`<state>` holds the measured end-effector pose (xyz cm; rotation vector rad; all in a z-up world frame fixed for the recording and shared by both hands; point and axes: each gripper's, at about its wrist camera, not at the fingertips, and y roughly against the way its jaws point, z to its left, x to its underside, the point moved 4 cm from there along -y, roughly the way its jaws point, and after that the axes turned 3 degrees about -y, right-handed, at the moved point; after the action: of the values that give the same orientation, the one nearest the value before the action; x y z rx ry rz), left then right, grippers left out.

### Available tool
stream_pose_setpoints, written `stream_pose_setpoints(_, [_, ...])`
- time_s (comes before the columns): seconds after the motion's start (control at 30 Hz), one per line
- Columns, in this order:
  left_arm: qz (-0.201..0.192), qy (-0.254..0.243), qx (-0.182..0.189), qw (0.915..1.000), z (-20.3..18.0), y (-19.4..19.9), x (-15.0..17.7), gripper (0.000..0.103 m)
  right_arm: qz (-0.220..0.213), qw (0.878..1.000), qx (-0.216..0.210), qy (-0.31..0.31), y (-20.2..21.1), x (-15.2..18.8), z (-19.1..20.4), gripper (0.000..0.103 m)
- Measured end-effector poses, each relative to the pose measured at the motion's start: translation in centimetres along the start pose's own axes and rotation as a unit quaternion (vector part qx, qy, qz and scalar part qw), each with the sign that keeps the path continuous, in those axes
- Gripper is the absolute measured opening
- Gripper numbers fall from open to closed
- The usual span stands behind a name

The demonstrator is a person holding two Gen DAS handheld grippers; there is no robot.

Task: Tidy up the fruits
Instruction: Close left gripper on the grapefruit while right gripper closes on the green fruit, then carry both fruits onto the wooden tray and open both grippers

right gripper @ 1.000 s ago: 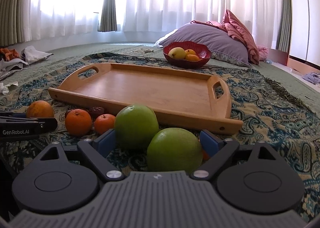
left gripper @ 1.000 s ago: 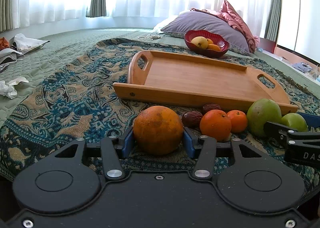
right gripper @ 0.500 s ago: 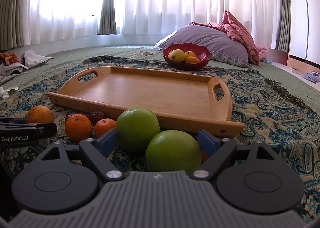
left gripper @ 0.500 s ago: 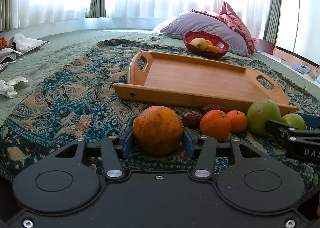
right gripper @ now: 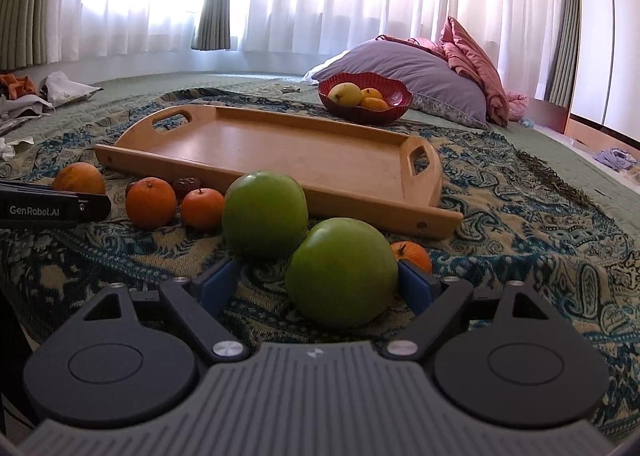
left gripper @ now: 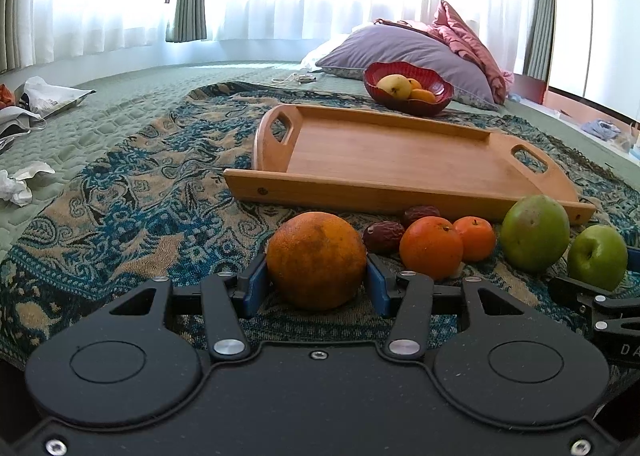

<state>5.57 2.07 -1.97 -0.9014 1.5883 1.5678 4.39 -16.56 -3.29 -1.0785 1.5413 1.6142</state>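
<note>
Trouble could come if the left gripper, pinching the big orange on the blanket, slips, while the wide-open right gripper nudges the apple away.

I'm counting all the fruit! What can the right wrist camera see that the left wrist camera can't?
Only the right wrist view shows a small orange fruit tucked behind the near green apple, between the wide-apart fingers of the right gripper. Only the left wrist view shows the left gripper closed on the big orange. Both show the wooden tray, with nothing on it, the red bowl of yellow fruit, two smaller oranges and both green apples.
</note>
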Motion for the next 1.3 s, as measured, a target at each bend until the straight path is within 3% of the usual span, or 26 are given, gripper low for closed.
stream_pose_setpoints(0.13, [-0.002, 0.001, -0.001, 1.0, 0.1, 0.1, 0.0, 0.048, -0.007, 1.0, 0.001, -0.008, 0.0, -0.2, -0.1, 0.079])
stream_pose_setpoints(0.3, [-0.007, 0.0, -0.008, 0.9999, -0.1, 0.3, 0.1, 0.048, -0.017, 0.999, 0.012, -0.025, 0.0, -0.7, -0.8, 0.059])
stream_pose_setpoints(0.83, [-0.023, -0.006, -0.008, 0.9997, 0.2, 0.9, -1.8, 0.048, -0.062, 0.996, 0.021, -0.064, 0.8, -3.2, -1.7, 0.059])
stream_pose_setpoints(1.13, [-0.019, -0.01, 0.017, 0.9996, 0.3, -0.8, -5.5, 0.048, -0.055, 0.995, 0.003, -0.082, -0.9, -6.2, -2.8, 0.059])
stream_pose_setpoints(1.3, [0.003, 0.006, 0.042, 0.9991, 0.4, -3.4, -7.8, 0.048, -0.031, 0.994, -0.002, -0.101, -3.4, -8.1, -3.8, 0.059])
